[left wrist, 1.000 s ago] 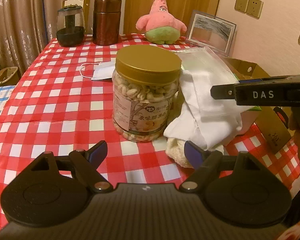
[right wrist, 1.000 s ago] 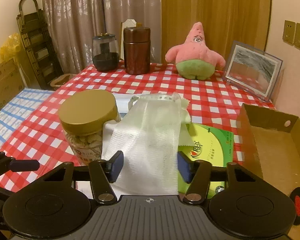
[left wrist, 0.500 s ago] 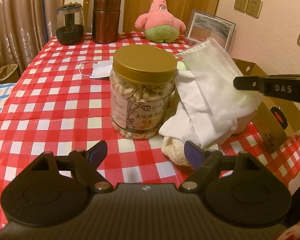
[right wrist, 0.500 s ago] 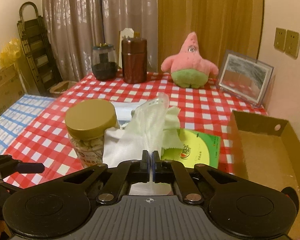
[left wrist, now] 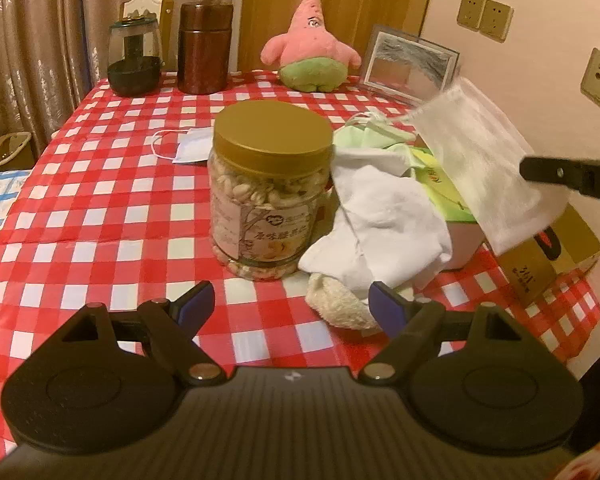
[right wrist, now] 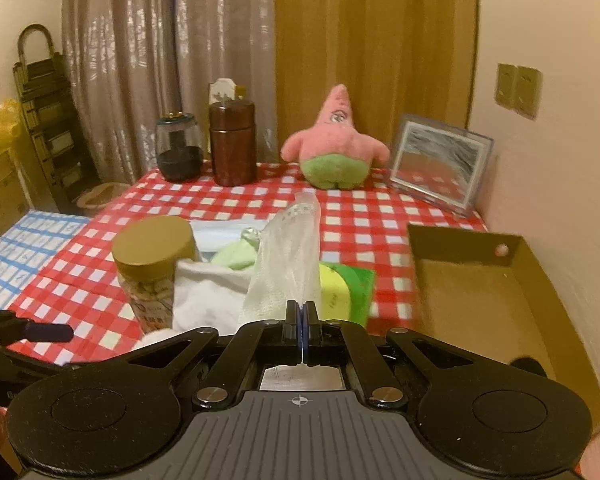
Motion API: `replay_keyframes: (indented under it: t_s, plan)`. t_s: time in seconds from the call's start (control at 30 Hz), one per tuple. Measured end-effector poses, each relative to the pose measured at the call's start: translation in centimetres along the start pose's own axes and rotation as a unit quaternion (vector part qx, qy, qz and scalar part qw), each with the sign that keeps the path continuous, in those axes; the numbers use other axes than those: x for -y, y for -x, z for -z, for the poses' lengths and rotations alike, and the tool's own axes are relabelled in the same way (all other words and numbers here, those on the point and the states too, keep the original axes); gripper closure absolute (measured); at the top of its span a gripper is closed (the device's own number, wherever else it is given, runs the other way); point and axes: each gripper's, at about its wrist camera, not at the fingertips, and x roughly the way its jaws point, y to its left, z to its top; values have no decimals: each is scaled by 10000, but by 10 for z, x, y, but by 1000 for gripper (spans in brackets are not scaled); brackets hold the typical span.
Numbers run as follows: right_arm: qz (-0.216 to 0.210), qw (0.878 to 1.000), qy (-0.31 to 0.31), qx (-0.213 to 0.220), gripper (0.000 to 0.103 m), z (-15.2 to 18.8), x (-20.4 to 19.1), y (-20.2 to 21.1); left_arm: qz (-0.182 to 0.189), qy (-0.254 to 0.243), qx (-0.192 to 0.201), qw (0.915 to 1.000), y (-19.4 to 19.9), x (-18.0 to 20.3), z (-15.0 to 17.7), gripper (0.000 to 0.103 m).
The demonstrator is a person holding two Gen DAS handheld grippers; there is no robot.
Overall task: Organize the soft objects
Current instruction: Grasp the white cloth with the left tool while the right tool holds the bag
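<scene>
Gauzy white mesh (right wrist: 288,268) was pinched flat between the right tongs (right wrist: 302,320), whose jaws were pressed fully together on its near edge; the cloth stood up from them toward twelve o'clock, clear of the heap. Seen from the left side it hung as a limp sheet (left wrist: 488,168) at about two o'clock, off the table (left wrist: 112,208). The left tongs (left wrist: 288,304) gaped wide and held nothing, poised low near the cream fluffy cloth (left wrist: 340,304) by the right tip.

Outward from there lay the rest of the heap: a white cloth (left wrist: 384,220) draped beside the nut jar (left wrist: 268,196), a pale green cloth (right wrist: 236,258) behind it, and a face mask (left wrist: 192,148) at eleven o'clock of the jar. An open cardboard box (right wrist: 484,300) sat at three o'clock of the right tongs, and a pink plush star (right wrist: 336,144) stood at the far edge.

The step in hand looked like carrying the mesh away from the pile. I judged the next move called for swinging it rightward over the box and letting go there, keeping the trailing edge from dragging other cloths.

A second earlier the right tongs stood half open around the mesh as it lay draped on the pile; since then they had shut and lifted it. The left tongs had hardly stirred.
</scene>
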Motion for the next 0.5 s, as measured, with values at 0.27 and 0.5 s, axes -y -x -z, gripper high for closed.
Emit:
replay_keyframes:
  t_s: [0.27, 0.5]
  plan:
    - [240, 9991, -311, -181, 102, 16, 15, 5, 252, -89, 63, 9996, -3, 14, -3, 17]
    - [342, 9975, -529, -306, 102, 24, 29, -2, 526, -703, 220, 9959, -23, 45, -12, 17]
